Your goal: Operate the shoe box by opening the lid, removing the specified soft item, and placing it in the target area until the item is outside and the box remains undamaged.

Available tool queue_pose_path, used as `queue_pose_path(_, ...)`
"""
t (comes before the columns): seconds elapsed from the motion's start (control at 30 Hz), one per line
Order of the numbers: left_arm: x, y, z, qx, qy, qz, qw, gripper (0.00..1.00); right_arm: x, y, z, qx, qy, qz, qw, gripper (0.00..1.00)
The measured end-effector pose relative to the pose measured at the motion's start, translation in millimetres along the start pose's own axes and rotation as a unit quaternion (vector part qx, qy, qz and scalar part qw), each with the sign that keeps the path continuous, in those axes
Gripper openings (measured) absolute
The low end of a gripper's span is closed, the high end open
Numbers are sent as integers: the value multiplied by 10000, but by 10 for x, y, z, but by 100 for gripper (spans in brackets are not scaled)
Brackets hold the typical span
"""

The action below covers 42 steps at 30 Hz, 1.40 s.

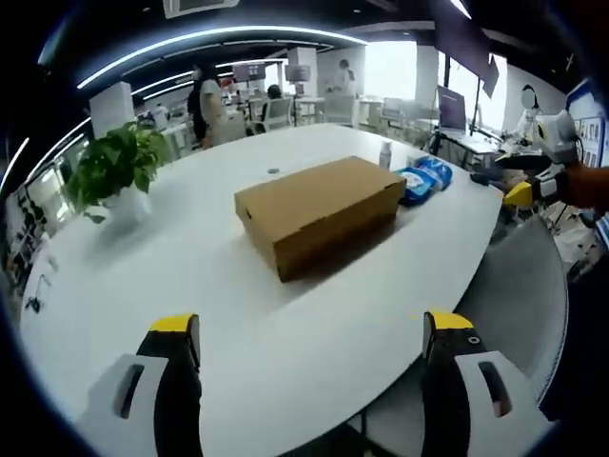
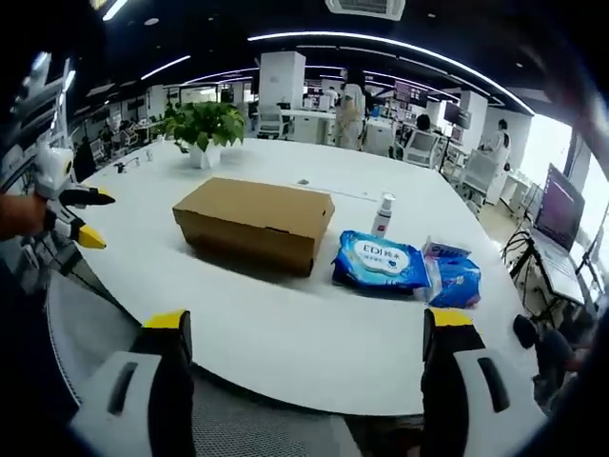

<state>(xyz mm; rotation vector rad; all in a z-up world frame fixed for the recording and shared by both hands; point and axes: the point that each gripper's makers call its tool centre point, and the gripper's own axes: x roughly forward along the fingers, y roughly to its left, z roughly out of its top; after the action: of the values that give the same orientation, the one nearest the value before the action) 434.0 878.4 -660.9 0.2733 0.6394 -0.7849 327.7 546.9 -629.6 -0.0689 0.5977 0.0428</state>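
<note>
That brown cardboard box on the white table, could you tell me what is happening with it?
A person holds tongs in each hand, both open and hovering short of the table. The closed brown cardboard shoe box sits untouched on the white table, lid still on. Beside it lie two blue wipe packs and a small white bottle; a potted green plant stands behind.

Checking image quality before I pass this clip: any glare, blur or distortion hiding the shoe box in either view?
Left gripper view: strong fisheye bending of the white table; windows blown out at top right; closed shoe box sharp, soft shadow on its near side. Right gripper view: same curved distortion, ceiling light strips bright but no glare on the shoe box; blue wipes packs legible, edges slightly soft.
</note>
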Motion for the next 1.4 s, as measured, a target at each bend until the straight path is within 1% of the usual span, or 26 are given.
queue_pose_path(0.07,-65,-29,-41,53,19,-93,9999,100,-65,73,-59,94,-15,-4,10000,96)
queue_pose_path(0.17,-158,-34,-81,99,12,-112,9999,100,-120,147,-131,163,-41,-19,9999,96)
queue_pose_path(0.2,-191,-43,-102,89,21,-126,9999,100,-140,174,-126,281,-114,-3,9995,96)
queue_pose_path(0.33,-255,-108,-144,12,13,-116,9999,100,-174,241,-98,376,-381,145,9985,96)
queue_pose_path(0.4,-273,-163,-158,-40,-28,-60,10000,100,-161,236,-149,355,-329,194,9986,96)
queue_pose_path(0.5,-285,-220,-165,-88,-89,106,9999,100,-167,213,-182,377,-406,304,9980,96)
queue_pose_path(0.53,-278,-243,-172,-106,-74,124,9998,100,-166,214,-213,393,-362,359,9979,96)
queue_pose_path(0.57,-275,-278,-176,-141,-48,168,9997,100,-175,220,-256,353,-252,440,9981,96)
queue_pose_path(0.6,-281,-316,-159,-172,-33,209,9996,99,-184,218,-254,332,-247,469,9980,96)
queue_pose_path(0.67,-276,-401,-108,-158,-107,191,9996,100,-198,192,-221,208,-348,533,9978,96)
queue_pose_path(0.77,-252,-459,-102,-90,-59,201,9997,100,-192,114,-236,256,-301,526,9978,96)
queue_pose_path(0.8,-258,-470,-101,-120,-60,219,9997,100,-192,87,-222,303,-356,535,9975,96)
queue_pose_path(0.9,-280,-498,-106,-146,-103,255,9995,100,-180,42,-260,308,-321,532,9976,96)
queue_pose_path(1.0,-279,-519,-193,-189,4,262,9995,100,-177,27,-284,313,-316,513,9977,96)
queue_pose_path(1.07,-290,-529,-214,-195,33,262,9995,100,-173,24,-305,346,-280,519,9977,96)
queue_pose_path(1.27,-324,-530,-186,-187,14,257,9995,100,-206,-13,-279,316,-335,411,9981,96)
queue_pose_path(1.4,-320,-538,-135,-122,-69,221,9997,100,-242,-46,-259,340,-384,366,9980,96)
